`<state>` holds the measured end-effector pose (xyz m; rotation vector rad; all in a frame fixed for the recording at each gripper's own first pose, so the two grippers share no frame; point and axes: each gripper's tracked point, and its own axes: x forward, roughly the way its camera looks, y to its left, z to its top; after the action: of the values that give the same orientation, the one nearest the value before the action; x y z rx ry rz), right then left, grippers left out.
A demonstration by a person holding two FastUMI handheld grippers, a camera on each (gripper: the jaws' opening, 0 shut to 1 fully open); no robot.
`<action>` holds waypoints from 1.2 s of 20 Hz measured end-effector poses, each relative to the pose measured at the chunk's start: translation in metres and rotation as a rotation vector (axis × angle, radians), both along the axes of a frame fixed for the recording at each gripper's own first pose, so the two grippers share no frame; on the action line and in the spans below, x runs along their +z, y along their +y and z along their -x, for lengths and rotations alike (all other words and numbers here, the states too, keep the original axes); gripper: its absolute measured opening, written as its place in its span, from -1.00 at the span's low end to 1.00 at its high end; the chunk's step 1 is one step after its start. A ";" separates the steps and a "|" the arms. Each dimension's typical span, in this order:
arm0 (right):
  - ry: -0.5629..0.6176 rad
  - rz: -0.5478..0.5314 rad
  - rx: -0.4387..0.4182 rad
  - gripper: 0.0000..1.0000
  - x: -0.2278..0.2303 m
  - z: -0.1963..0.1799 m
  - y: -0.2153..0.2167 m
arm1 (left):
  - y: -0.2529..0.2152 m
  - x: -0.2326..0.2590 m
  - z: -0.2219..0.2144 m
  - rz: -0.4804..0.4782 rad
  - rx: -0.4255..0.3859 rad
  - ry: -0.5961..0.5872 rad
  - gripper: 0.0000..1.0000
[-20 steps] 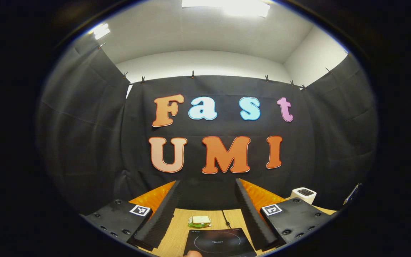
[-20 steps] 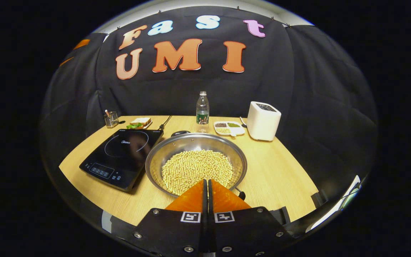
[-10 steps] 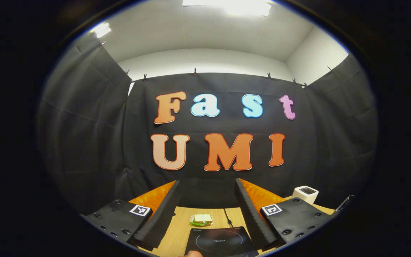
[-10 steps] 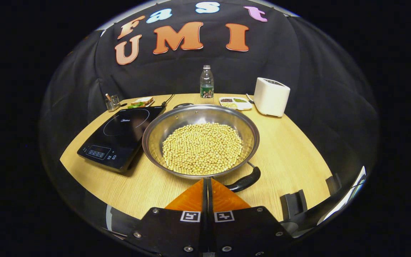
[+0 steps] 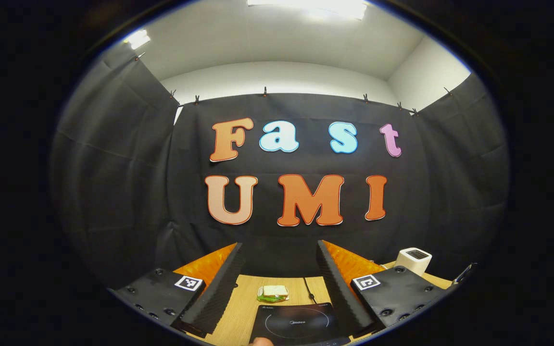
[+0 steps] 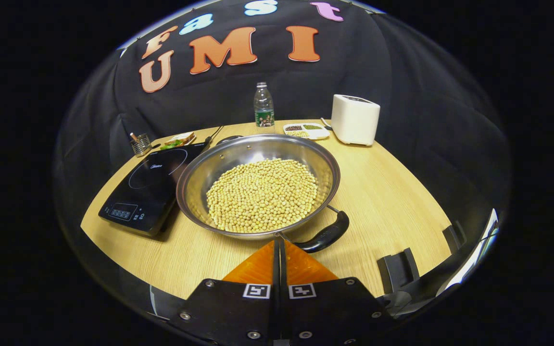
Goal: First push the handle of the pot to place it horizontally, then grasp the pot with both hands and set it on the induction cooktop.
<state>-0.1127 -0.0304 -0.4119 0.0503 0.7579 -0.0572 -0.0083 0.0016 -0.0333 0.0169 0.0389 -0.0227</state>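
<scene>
A steel pot full of pale beans sits mid-table in the right gripper view. Its near black handle lies at the front right rim, and a second dark handle shows at the far rim. My right gripper is shut and empty, its tips just before the pot's near rim, left of the handle. The black induction cooktop lies left of the pot, touching or nearly so. In the left gripper view my left gripper is open and held high, with the cooktop below.
At the back of the table stand a water bottle, a white toaster, a divided dish of grains, a sandwich and a utensil holder. A black stand sits at the near right edge.
The right gripper has tilted down and drawn nearer the pot, so the near handle has come into sight right of its tips. The left gripper has dipped slightly.
</scene>
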 end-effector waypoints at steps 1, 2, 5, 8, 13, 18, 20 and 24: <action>-0.001 -0.006 -0.013 -1.00 0.001 0.000 -0.004 | 0.000 0.001 0.000 0.000 0.001 -0.001 0.93; -0.002 -0.009 -0.024 -1.00 0.001 -0.003 -0.007 | 0.000 0.001 -0.001 0.000 0.002 -0.003 0.93; -0.005 -0.016 -0.053 -1.00 0.004 -0.009 -0.015 | 0.001 0.003 0.001 -0.006 0.005 -0.008 0.93; -0.007 -0.026 -0.084 -1.00 0.005 -0.010 -0.026 | -0.001 0.004 0.001 -0.014 0.005 -0.012 0.94; -0.009 -0.034 -0.126 -1.00 0.008 -0.023 -0.039 | 0.001 0.002 0.000 -0.010 0.010 -0.008 0.96; -0.012 -0.046 -0.162 -1.00 0.012 -0.030 -0.051 | 0.008 -0.001 -0.004 -0.006 0.026 -0.002 0.96; -0.011 -0.050 -0.174 -1.00 0.013 -0.034 -0.056 | 0.009 -0.003 -0.005 -0.004 0.028 0.001 0.96; -0.012 -0.052 -0.197 -1.00 0.016 -0.043 -0.064 | 0.011 -0.001 -0.006 -0.005 0.032 0.002 0.95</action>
<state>-0.0697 -0.0939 -0.3959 0.1746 0.7407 -0.2239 -0.0023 0.0126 -0.0348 0.0217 0.0409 0.0099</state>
